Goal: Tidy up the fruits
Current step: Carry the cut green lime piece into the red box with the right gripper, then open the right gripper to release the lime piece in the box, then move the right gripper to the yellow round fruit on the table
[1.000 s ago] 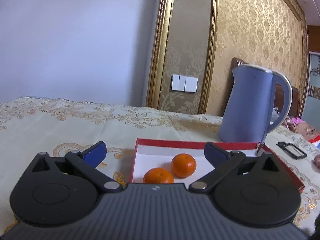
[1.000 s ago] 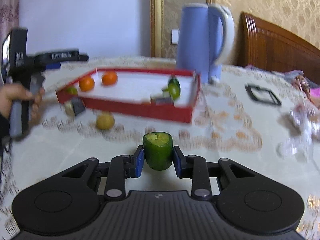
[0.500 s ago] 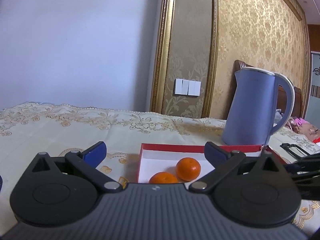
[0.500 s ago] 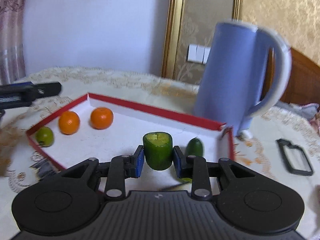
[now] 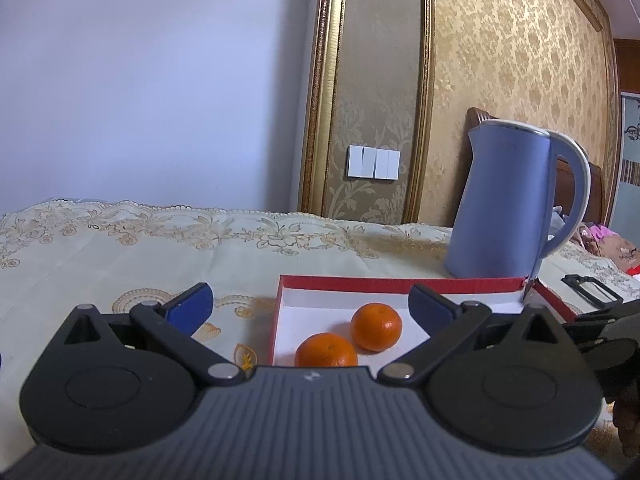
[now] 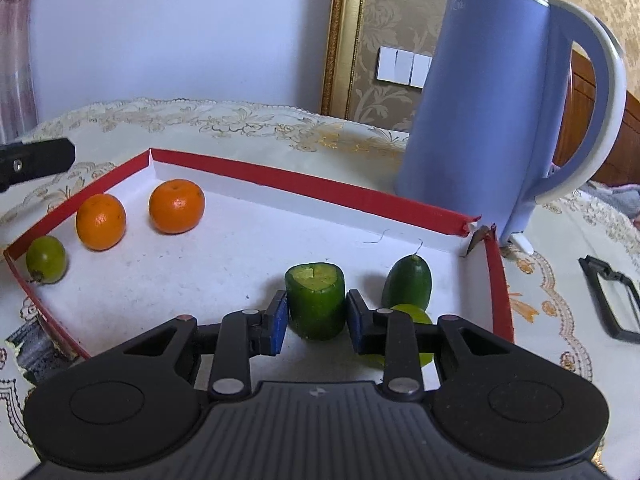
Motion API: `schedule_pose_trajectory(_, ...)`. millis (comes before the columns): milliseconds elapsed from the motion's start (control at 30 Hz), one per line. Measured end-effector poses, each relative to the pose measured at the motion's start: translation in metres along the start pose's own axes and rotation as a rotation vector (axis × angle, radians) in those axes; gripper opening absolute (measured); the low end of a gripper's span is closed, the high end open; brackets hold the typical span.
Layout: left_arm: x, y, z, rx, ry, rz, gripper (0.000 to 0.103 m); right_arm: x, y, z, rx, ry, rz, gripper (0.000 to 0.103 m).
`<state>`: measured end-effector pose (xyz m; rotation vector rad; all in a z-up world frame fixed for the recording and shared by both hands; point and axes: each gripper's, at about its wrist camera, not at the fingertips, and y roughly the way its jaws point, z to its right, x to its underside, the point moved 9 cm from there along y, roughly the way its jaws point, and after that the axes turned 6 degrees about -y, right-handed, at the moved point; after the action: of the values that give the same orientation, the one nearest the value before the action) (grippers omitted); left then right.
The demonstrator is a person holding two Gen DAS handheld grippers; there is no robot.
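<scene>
Two oranges (image 6: pixel 138 212) in red tray (image 6: pixel 304 184) | right gripper (image 6: pixel 316 320) loosely flanks cut green fruit (image 6: pixel 316 300) | left gripper (image 5: pixel 308 308) wide, holding nothing

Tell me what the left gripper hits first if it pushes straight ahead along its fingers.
Probably the nearer orange in the red tray, lying between the open left gripper fingers' line; the tray's near rim is hidden, so it might come first.

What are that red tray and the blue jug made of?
The red tray looks like cardboard: thin matte walls, white inside, one corner torn. The blue jug seems plastic: smooth matte body, glossy white handle. It may hide metal inside.
</scene>
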<state>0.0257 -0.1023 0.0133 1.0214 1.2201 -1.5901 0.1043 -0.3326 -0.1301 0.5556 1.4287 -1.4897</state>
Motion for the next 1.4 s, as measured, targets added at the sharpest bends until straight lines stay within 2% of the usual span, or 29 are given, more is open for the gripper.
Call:
schedule_pose_trajectory(633,0.002,0.003,-0.002,-0.002,0.0,-0.011,0.103,0.0,-0.001,0.001,0.01,-0.003,0.002,0.033)
schedule_pose_trajectory(700,0.002,0.004,-0.002,-0.003,0.0,-0.012,0.103,0.0,-0.002,0.0,0.013,-0.006,-0.001,0.034)
schedule_pose_trajectory(800,0.003,0.004,-0.003,-0.003,0.0,-0.013,0.103,0.0,-0.002,0.001,0.033,-0.024,-0.004,0.043)
schedule_pose_trajectory(867,0.003,0.004,-0.002,-0.002,-0.001,-0.014,0.103,0.0,-0.003,0.001,0.047,-0.04,-0.002,0.052)
schedule_pose_trajectory(1267,0.005,0.006,-0.004,-0.007,-0.001,-0.024,0.103,0.002,-0.006,-0.002,0.028,-0.041,-0.003,0.06)
schedule_pose_trajectory(1400,0.005,0.006,-0.004,-0.005,0.003,-0.026,0.103,-0.001,-0.019,-0.006,0.039,-0.059,0.046,0.064)
